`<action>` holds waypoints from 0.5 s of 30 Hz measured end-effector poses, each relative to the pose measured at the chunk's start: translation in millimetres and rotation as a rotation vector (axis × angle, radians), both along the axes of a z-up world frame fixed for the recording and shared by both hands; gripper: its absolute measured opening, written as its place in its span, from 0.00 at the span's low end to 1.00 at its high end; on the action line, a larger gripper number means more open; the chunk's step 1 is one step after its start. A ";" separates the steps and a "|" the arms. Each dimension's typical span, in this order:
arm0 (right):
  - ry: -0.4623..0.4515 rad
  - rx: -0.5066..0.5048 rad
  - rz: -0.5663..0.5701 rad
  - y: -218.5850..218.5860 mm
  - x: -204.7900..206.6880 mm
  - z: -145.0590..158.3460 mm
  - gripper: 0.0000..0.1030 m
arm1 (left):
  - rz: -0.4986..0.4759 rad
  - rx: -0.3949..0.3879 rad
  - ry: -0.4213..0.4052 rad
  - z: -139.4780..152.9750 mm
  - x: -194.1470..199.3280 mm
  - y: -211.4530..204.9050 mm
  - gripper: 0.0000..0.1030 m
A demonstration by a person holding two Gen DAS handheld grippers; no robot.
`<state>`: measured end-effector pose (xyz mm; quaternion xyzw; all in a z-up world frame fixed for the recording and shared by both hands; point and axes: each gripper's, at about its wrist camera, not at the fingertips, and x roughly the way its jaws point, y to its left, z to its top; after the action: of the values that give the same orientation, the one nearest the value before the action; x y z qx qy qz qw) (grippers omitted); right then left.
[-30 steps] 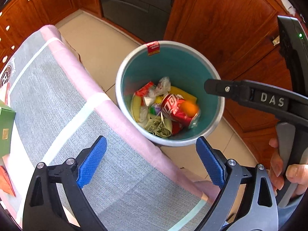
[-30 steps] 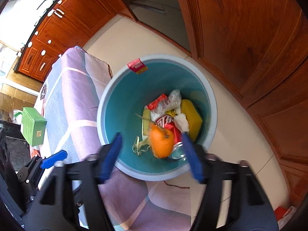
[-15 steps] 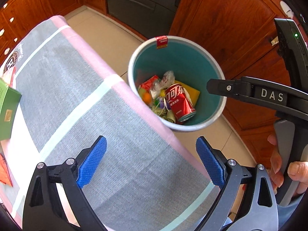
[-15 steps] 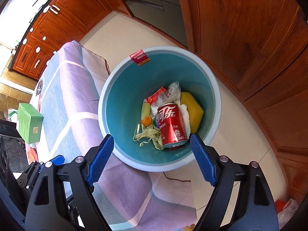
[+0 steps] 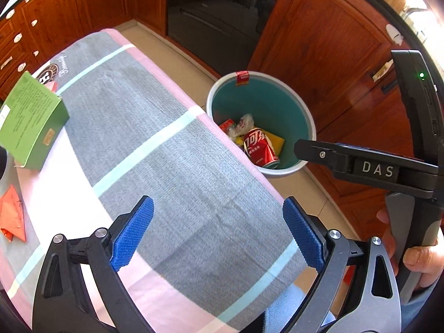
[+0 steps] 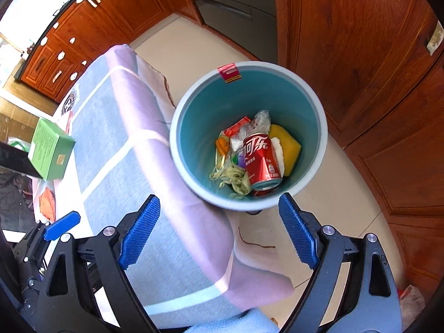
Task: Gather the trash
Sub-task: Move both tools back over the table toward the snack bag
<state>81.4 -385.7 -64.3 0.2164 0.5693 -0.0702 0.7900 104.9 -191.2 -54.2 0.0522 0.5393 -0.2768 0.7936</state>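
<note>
Bin (image 6: 319, 127): on the floor beside the table (image 5: 172, 166); red can (image 6: 260, 158) and scraps inside. Right gripper (image 6: 219, 233) above the bin's near rim, jaws wide, empty. Left gripper (image 5: 219, 236) over the table, likewise. Step: between pickups. Next: likely the green box (image 5: 30, 122) or orange wrapper (image 5: 12, 219), far from the bin.

Bright daylight floods both views, and it blows out to white at the right wrist view's upper left. Glare streaks the wooden cabinet doors (image 6: 347, 41). Focus is sharp at centre. Fisheye curvature bends the edges and the corners go black.
</note>
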 end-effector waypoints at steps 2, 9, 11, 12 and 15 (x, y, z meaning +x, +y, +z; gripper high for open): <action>-0.003 -0.009 0.006 9.0 -2.3 3.8 0.81 | 0.013 -0.010 -0.013 4.4 -5.6 11.3 0.92; -0.013 -0.039 0.079 58.1 5.5 17.8 0.83 | 0.103 -0.037 -0.022 8.6 -11.7 70.2 0.92; -0.012 -0.044 0.107 76.0 11.2 19.8 0.83 | 0.141 -0.046 -0.016 7.0 -8.2 89.0 0.92; -0.009 -0.047 0.125 86.8 13.9 21.4 0.83 | 0.161 -0.049 -0.015 6.0 -6.9 99.0 0.92; -0.004 -0.063 0.181 120.3 24.3 24.1 0.83 | 0.223 -0.052 -0.014 5.7 -2.1 134.7 0.92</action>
<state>105.7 -265.4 -40.2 0.1391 0.5826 -0.0161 0.8006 102.8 -56.5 -48.5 -0.0270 0.5288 -0.2004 0.8243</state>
